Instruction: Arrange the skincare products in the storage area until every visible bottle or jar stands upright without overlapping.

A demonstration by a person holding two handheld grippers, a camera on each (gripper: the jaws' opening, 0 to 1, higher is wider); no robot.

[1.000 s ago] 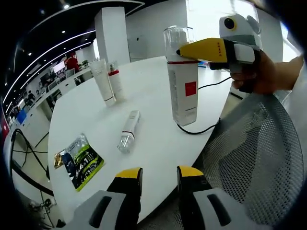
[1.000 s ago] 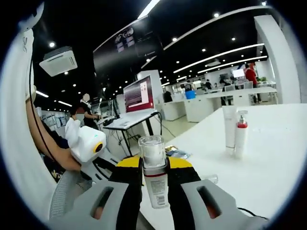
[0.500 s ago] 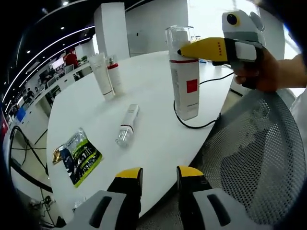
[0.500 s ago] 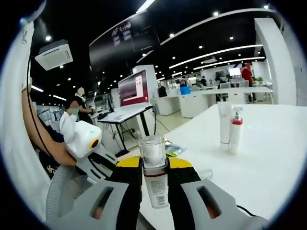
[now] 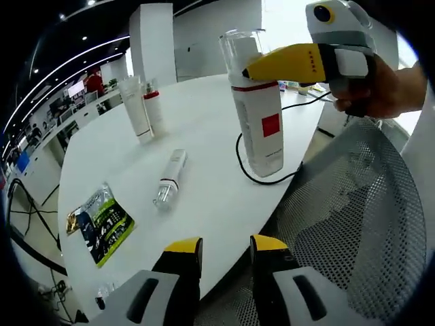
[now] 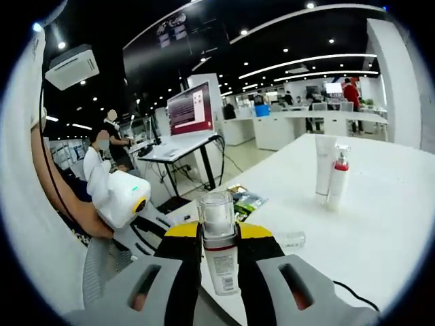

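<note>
Clamping the tall bottle [image 5: 262, 119] upright on the table [image 5: 204, 197] with our right gripper [image 6: 217, 234]; left gripper [image 5: 224, 248] hangs parted, holding nothing; 1 small bottle [image 5: 168, 180] lies flat, 2 tubes [image 5: 143, 112] stand.

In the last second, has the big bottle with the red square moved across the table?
Cannot tell. The tall bottle, clamped by the right gripper, sits beside the same cable loop, but the camera itself shifted.

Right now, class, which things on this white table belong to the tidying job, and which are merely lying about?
Job items:
- tall white bottle, held by the right gripper
- small bottle lying flat
- white tube
- red-collared pump bottle

Lying about:
- green packet
- black cable
</note>
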